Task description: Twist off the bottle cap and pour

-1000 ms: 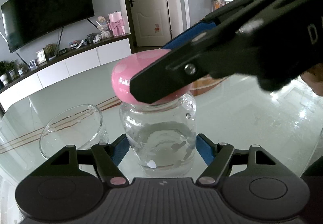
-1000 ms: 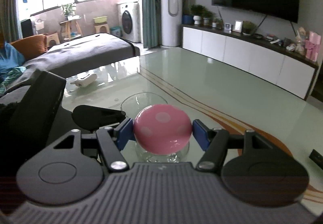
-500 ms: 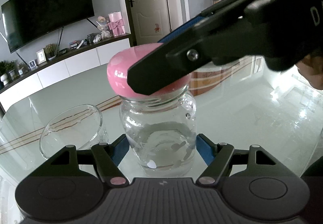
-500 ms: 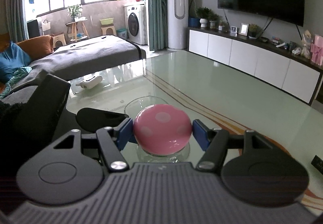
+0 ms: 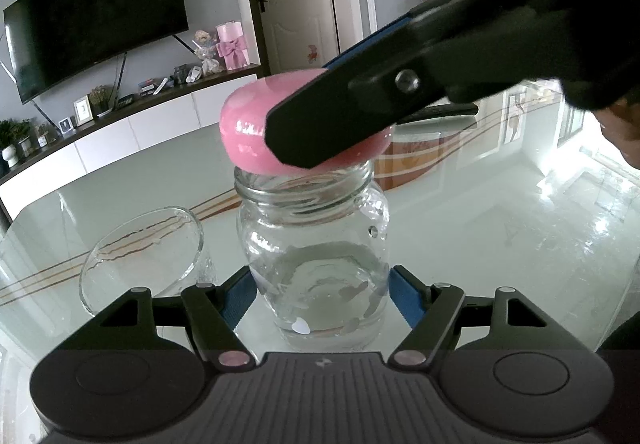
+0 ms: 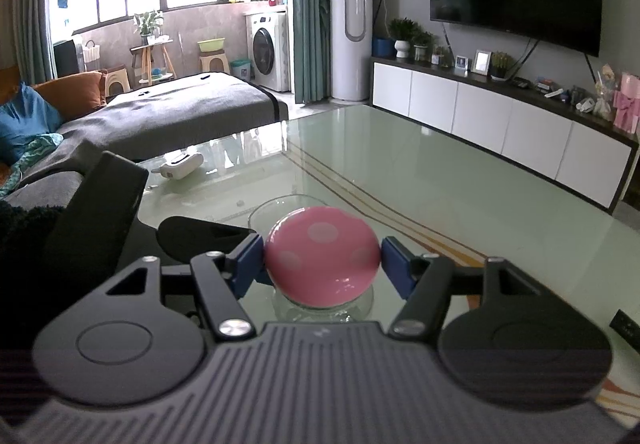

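Right tongs (image 6: 322, 262) pinch the pink cap (image 6: 322, 256), lifted free; left tongs (image 5: 320, 294) clamp the jar (image 5: 316, 256). Next: set cap aside, pour into the glass (image 5: 140, 248).

Jar (image 5: 316, 264) upright on table (image 5: 500, 228), between the pads of left gripper (image 5: 320, 294). Cap (image 5: 244, 132) just above jar mouth, tilted, held between pads of right gripper (image 6: 322, 258), which reaches in from the right. Glass (image 5: 140, 252) left of jar, close beside it, on table. Remote (image 6: 180, 166) at table's far edge.
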A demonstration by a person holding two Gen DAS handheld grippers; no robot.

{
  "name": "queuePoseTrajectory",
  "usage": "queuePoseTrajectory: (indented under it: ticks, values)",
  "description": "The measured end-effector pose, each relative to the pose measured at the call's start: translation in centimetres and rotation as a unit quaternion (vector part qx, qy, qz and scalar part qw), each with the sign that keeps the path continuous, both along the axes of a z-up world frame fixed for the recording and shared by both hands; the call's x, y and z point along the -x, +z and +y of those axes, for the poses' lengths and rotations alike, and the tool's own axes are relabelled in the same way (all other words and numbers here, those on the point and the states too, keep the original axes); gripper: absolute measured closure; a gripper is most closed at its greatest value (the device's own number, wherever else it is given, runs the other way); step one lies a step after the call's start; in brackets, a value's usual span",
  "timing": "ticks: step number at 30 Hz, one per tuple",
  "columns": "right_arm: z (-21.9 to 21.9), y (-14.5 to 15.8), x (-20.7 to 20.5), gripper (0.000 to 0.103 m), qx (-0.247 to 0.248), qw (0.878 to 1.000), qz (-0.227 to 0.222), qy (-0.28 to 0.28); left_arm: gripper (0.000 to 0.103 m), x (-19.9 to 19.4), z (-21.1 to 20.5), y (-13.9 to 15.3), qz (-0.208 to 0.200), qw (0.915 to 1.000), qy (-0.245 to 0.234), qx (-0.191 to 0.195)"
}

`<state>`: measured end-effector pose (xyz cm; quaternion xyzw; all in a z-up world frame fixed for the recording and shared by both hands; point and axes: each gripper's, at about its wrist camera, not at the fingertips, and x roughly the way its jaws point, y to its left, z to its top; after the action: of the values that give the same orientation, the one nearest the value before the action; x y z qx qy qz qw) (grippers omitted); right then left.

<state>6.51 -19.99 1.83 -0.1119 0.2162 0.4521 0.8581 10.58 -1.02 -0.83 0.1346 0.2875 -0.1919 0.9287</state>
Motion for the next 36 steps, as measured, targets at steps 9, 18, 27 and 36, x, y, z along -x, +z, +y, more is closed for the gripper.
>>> queuePoseTrajectory:
  ticks: [9, 18, 27, 36]
  values:
    - [0.2, -0.2, 0.2, 0.038, 0.0, 1.0, 0.004, -0.001, 0.022, 0.7, 0.3, 0.1, -0.004, 1.0, -0.002, 0.001]
    - [0.0, -0.1, 0.3, 0.038, -0.003, 1.0, 0.002, -0.005, 0.02, 1.7, 0.5, 0.0, -0.003, 1.0, 0.0, 0.0]
    - [-0.1, -0.4, 0.3, 0.038, -0.003, 1.0, 0.004, -0.01, 0.02, 2.2, 0.9, 0.0, -0.001, 1.0, 0.005, -0.002]
    - [-0.4, -0.7, 0.2, 0.038, -0.006, 1.0, 0.006, -0.019, 0.019, 3.2, 2.0, 0.1, 0.003, 0.9998, 0.019, 0.006]
